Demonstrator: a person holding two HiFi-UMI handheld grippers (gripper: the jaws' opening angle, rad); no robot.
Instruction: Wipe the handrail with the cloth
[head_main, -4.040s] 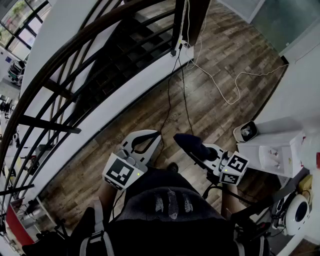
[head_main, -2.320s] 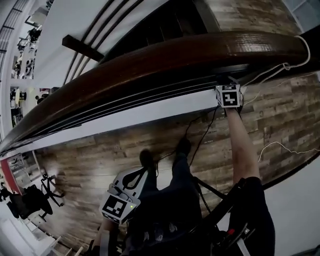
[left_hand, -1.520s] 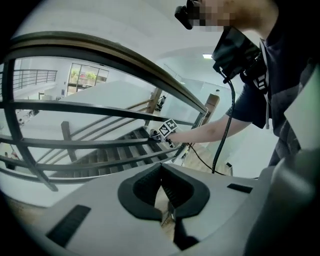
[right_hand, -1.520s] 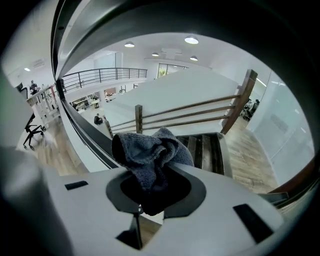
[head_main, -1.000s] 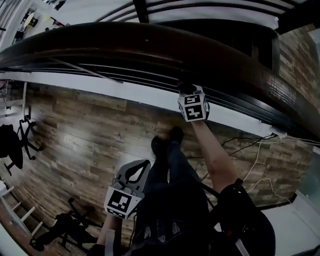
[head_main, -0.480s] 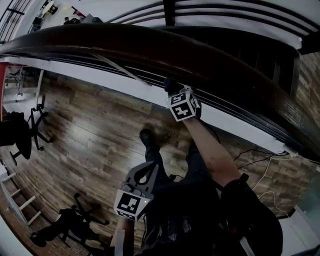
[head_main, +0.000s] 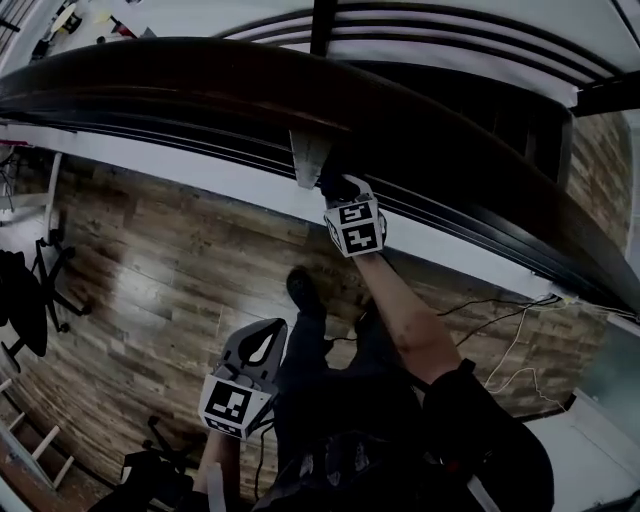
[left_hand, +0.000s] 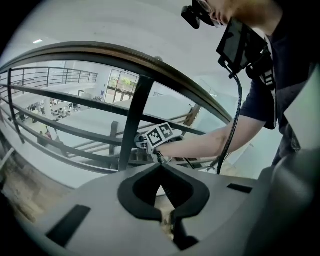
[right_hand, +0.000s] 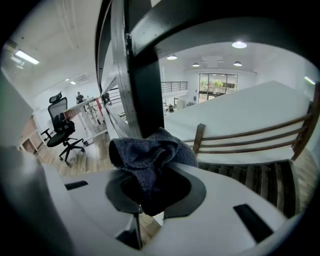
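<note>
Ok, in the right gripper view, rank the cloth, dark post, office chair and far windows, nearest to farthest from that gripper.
1. cloth, gripped in the jaws.
2. dark post, directly behind the cloth.
3. office chair, left, across the floor.
4. windows, back wall, upper right.

My left gripper (left_hand: 161, 166): jaws together, tips touching, nothing between them. Beyond the tips, the right gripper (left_hand: 148, 142) sits against a dark upright baluster (left_hand: 132, 120), marker cube facing me, below the handrail (left_hand: 150, 56) that curves across the top. A bare forearm (left_hand: 210, 140) runs from it to the person at upper right. A black cable (left_hand: 233, 112) hangs past the elbow. Horizontal rails (left_hand: 60, 97) run left.
</note>
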